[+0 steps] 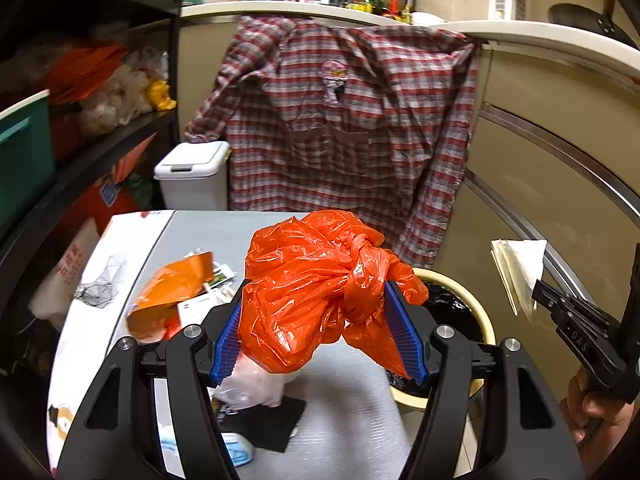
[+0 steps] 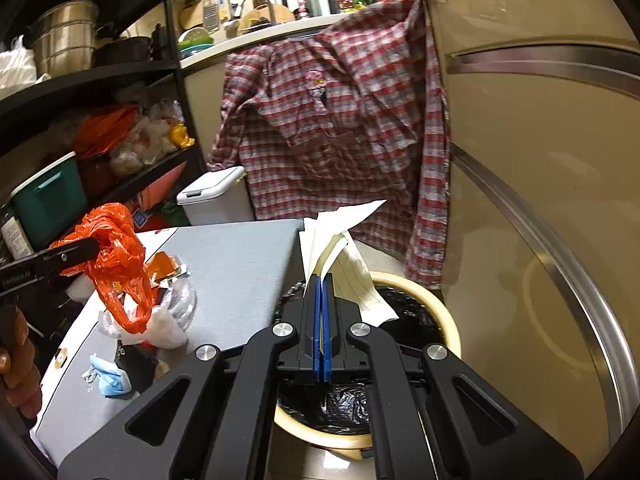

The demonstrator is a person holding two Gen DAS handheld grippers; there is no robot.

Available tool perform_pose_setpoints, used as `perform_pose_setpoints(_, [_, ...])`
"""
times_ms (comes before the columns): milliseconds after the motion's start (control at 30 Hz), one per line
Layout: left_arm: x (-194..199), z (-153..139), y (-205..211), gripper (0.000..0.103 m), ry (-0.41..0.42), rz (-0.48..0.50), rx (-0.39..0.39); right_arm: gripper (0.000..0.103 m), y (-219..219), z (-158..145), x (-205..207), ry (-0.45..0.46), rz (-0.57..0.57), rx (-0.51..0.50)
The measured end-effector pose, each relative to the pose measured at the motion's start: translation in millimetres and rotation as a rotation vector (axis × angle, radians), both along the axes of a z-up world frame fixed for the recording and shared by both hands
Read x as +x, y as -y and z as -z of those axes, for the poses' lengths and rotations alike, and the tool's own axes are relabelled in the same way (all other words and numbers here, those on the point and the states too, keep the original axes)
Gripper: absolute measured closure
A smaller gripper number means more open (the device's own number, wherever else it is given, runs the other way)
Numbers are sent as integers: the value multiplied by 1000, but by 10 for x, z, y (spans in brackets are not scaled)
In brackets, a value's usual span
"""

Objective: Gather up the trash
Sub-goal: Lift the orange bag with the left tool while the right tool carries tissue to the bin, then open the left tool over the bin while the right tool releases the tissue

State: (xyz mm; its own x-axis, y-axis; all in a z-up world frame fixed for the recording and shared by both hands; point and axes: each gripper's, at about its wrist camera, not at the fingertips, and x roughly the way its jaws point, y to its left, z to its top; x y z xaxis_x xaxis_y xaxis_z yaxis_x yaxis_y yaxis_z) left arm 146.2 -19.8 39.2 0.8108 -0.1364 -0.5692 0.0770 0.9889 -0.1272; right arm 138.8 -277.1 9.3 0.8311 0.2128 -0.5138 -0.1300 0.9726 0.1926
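Trash sat in both grippers. Left gripper [image 1: 320, 332] clamped a crumpled orange plastic bag [image 1: 320, 280], blue pads pressed into its sides; a pale clear bag [image 1: 256, 388] hung beneath it. The bundle was held above the grey table [image 1: 224, 232], close to the table's edge by the bin. Right gripper [image 2: 322, 320] was fully closed on folded paper sheets [image 2: 340, 240], white and lined yellow, which stood up from the pinched fingertips. The paper was held over the cream bin [image 2: 448, 312], lined with a black bag [image 2: 408, 312] and standing on the floor just beside the table. Remaining on the table: an orange wrapper [image 1: 168, 292], a blue face mask [image 2: 110, 378] and a black square [image 1: 268, 424]. A plaid shirt [image 1: 344, 120] hung from the counter edge behind. A white lidded bin [image 1: 194, 174] stood beside the dark shelving.
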Motion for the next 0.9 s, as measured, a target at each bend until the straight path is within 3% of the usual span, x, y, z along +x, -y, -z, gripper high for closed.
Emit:
perform_pose_setpoints(367, [175, 158, 441, 40, -10, 70, 31, 102, 112, 10, 60, 5, 23, -13])
perform_pose_setpoints(900, [410, 308, 874, 39, -48, 94, 26, 102, 162, 65, 135, -5, 31, -8])
